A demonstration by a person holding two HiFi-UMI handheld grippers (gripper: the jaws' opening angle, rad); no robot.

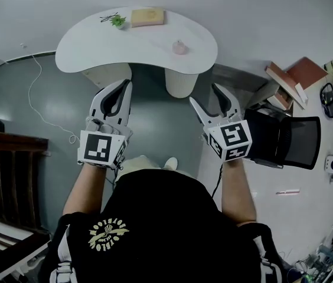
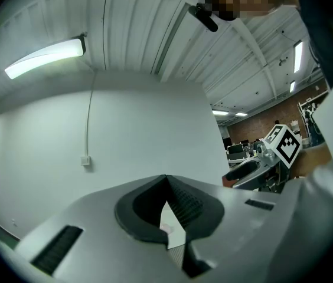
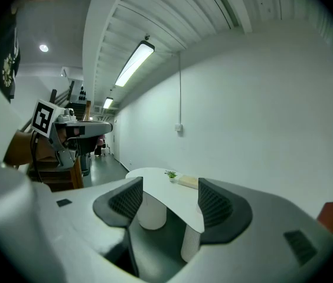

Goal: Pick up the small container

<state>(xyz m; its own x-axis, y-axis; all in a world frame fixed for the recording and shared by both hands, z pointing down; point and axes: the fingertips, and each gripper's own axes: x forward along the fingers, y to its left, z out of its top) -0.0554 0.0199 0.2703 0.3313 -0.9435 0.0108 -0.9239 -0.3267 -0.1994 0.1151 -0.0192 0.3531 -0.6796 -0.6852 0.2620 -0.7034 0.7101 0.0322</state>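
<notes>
The small pink container (image 1: 179, 47) stands on the right part of a white kidney-shaped table (image 1: 90, 43), far ahead of both grippers. In the head view my left gripper (image 1: 125, 85) is held over the floor short of the table, its jaws meeting at the tips with nothing in them. My right gripper (image 1: 203, 93) is beside it, open and empty. In the left gripper view the jaws (image 2: 166, 177) touch at the tips. The right gripper view shows the open right gripper (image 3: 170, 182) with the table (image 3: 172, 202) between its jaws.
A small green plant (image 1: 117, 21) and a tan box (image 1: 147, 17) sit at the table's far edge. Two white pedestal legs (image 1: 181, 82) hold the table up. A black office chair (image 1: 287, 139) is on the right, dark wooden furniture (image 1: 7, 155) on the left, a white cable (image 1: 35, 99) on the floor.
</notes>
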